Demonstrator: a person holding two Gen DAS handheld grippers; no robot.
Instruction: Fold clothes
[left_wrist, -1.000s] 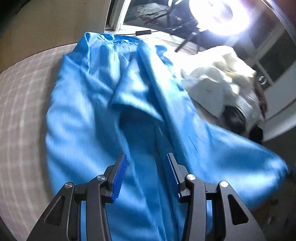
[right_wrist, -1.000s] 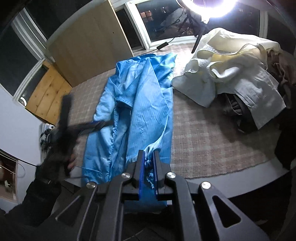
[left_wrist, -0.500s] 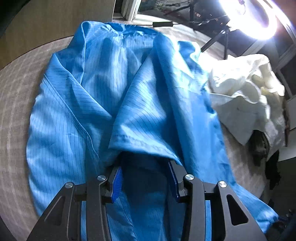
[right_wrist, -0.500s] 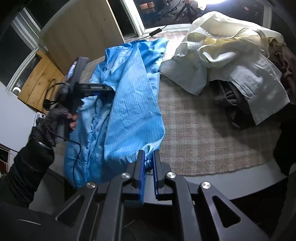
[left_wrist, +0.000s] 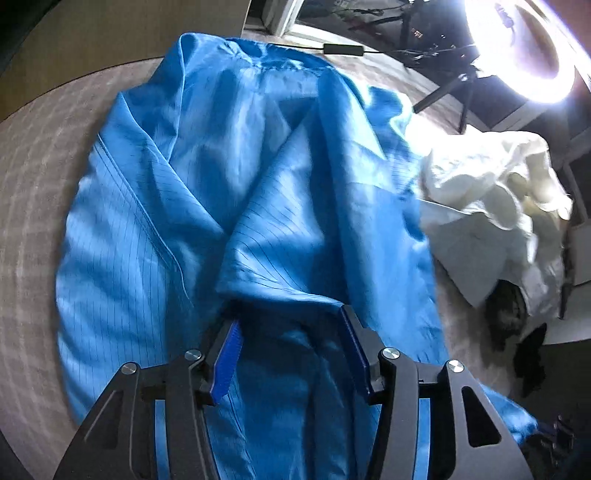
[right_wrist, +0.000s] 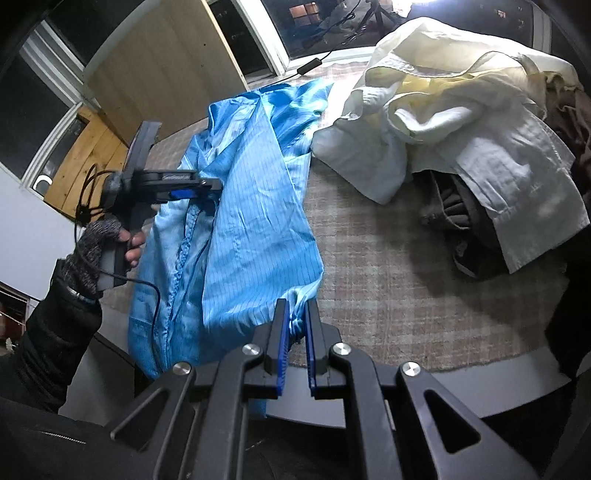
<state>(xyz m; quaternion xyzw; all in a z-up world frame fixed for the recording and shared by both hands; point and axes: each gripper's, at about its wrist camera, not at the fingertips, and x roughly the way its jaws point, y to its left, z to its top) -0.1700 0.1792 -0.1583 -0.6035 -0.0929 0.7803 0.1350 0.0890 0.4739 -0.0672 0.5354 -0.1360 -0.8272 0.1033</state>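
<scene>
A shiny blue pinstriped garment (left_wrist: 236, 192) lies lengthwise on a round table with a checked cloth (right_wrist: 388, 258); it also shows in the right wrist view (right_wrist: 255, 206). My left gripper (left_wrist: 290, 323) is open, its fingertips tucked under the edge of a folded blue flap. It shows from the side in the right wrist view (right_wrist: 199, 184), held over the garment's left part. My right gripper (right_wrist: 295, 310) is shut on the garment's near corner at the table's front edge, with bunched cloth between the pads.
A heap of white and cream clothes (right_wrist: 454, 99) lies on the right of the table, over dark garments (right_wrist: 461, 214). A bright ring light on a stand (left_wrist: 524, 48) stands behind the table. A wooden cabinet (right_wrist: 159, 77) is at the back left.
The right gripper carried the blue corner further over the table, and its pads have parted slightly. The left gripper pushed forward under the folded flap and stayed open.
</scene>
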